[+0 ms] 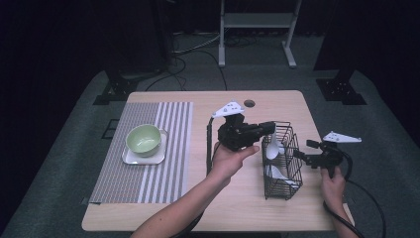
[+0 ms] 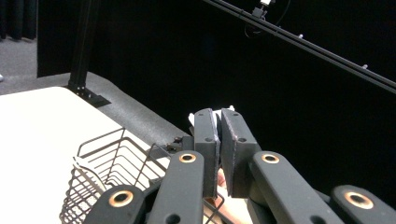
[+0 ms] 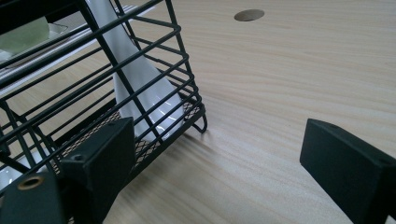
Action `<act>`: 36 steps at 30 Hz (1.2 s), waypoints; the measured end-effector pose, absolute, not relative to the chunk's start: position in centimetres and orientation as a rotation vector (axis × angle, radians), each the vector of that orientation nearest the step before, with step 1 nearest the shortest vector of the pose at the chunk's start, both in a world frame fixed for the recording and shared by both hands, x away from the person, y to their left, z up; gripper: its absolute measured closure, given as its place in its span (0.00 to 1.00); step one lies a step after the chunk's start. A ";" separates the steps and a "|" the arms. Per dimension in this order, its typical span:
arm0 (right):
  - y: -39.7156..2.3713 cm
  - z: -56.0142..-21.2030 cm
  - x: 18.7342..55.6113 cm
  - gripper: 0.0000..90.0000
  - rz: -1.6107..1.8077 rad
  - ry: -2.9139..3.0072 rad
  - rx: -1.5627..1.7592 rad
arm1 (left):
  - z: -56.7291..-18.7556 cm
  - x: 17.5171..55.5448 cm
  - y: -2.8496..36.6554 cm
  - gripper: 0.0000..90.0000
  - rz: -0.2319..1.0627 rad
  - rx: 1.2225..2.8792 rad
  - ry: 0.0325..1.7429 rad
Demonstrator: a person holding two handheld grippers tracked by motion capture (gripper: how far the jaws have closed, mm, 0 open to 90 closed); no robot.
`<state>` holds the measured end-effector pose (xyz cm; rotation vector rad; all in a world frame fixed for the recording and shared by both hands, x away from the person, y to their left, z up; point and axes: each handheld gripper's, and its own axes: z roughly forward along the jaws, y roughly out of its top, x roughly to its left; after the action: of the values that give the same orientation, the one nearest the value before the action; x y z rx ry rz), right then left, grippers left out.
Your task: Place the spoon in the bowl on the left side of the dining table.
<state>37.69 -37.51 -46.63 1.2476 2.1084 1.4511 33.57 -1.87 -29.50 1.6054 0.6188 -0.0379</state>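
Wooden table: wire basket (white spoons inside)

My left gripper hangs over the basket's near rim, with spoons standing in it below. My right gripper sits just right of the basket on the table. Far to my left, a bowl rests on a plate on the mat.

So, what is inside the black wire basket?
The wire basket holds white spoons, standing tilted. How many there are I cannot tell, since the wires and the left gripper cover them partly.
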 end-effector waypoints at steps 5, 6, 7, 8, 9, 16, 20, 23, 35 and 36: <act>-37.5 -46.6 37.7 0.10 1.450 2.107 1.248 | -29.5 33.6 -1.2 0.95 -0.030 1.599 0.629; -37.5 -46.6 37.7 0.11 1.448 2.109 1.249 | -29.4 33.7 -1.1 0.95 -0.027 1.600 0.630; -37.5 -46.6 37.7 0.10 1.447 2.110 1.249 | -29.5 33.7 -1.0 0.95 -0.026 1.597 0.634; -37.5 -46.6 37.7 0.10 1.446 2.111 1.249 | -29.5 33.7 -0.8 0.95 -0.025 1.596 0.639; -37.5 -46.6 37.7 0.11 1.445 2.111 1.250 | -29.5 33.8 -0.6 0.95 -0.022 1.595 0.645; -37.4 -46.6 37.7 0.10 1.441 2.113 1.252 | -29.8 34.1 0.6 0.95 -0.015 1.582 0.677; -37.5 -46.6 37.7 0.10 1.440 2.112 1.252 | -30.1 34.3 1.3 0.95 -0.010 1.575 0.696; -37.4 -46.7 37.7 0.10 1.438 2.112 1.255 | -30.3 34.4 1.8 0.95 -0.006 1.571 0.708; -37.4 -46.7 37.8 0.10 1.429 2.115 1.256 | -31.9 34.7 3.8 0.95 -0.027 1.537 0.753; -37.4 -46.7 37.8 0.10 1.429 2.116 1.257 | -32.1 34.8 4.0 0.95 -0.026 1.536 0.761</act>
<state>37.76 -37.37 -46.66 1.2565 2.1156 1.4286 34.78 4.03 -32.13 1.5360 0.7607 -0.0264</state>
